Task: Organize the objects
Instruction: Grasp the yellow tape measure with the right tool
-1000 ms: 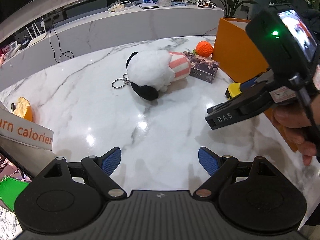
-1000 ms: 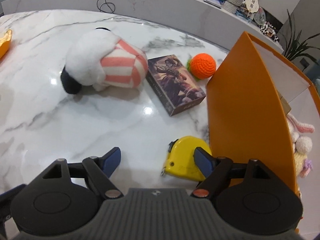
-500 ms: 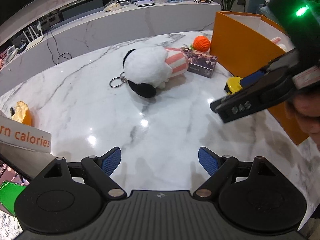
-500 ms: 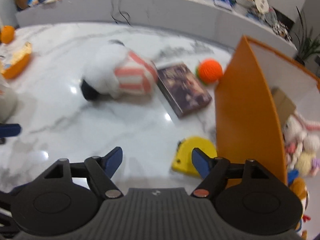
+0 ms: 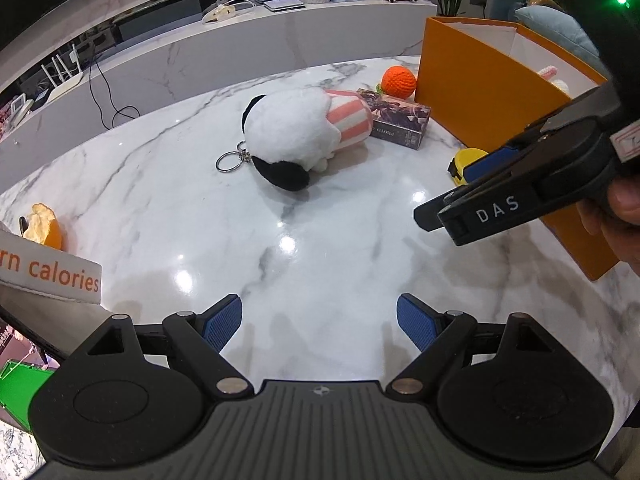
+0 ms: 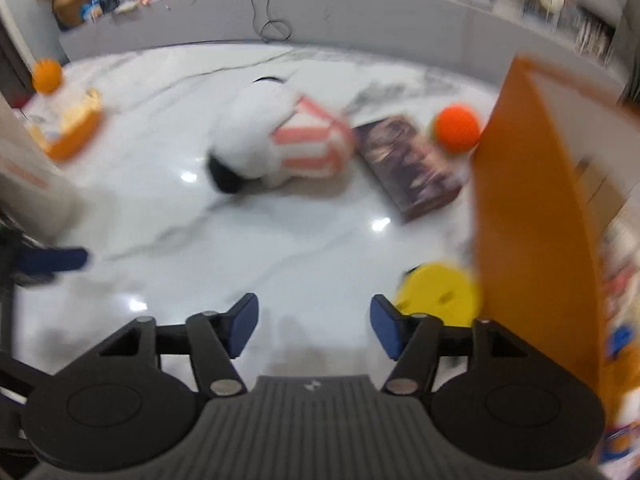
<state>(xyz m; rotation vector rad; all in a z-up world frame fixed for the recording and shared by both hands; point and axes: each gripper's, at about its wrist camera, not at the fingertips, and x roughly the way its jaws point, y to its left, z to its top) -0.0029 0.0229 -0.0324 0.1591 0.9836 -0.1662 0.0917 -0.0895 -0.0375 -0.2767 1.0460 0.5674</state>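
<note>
Both of my grippers hover empty above a white marble table [image 5: 168,184] scattered with things to tidy.

My left gripper [image 5: 319,321] is spread wide over bare marble, grasping nothing. My right gripper [image 6: 314,326] is closing, with nothing between its pads; the yellow tape measure [image 6: 438,294] lies just past its right finger, against the orange box [image 6: 532,208]. Farther off, a white plush toy [image 5: 296,136] with a striped body rests beside a dark book [image 5: 398,122], an orange knitted ball [image 5: 398,84] behind it.

Bare marble [image 5: 320,248] open ahead of both grippers; plush [image 5: 296,136], book [image 5: 400,128], tape [image 6: 440,292], orange box [image 5: 480,92] block far right.
</note>
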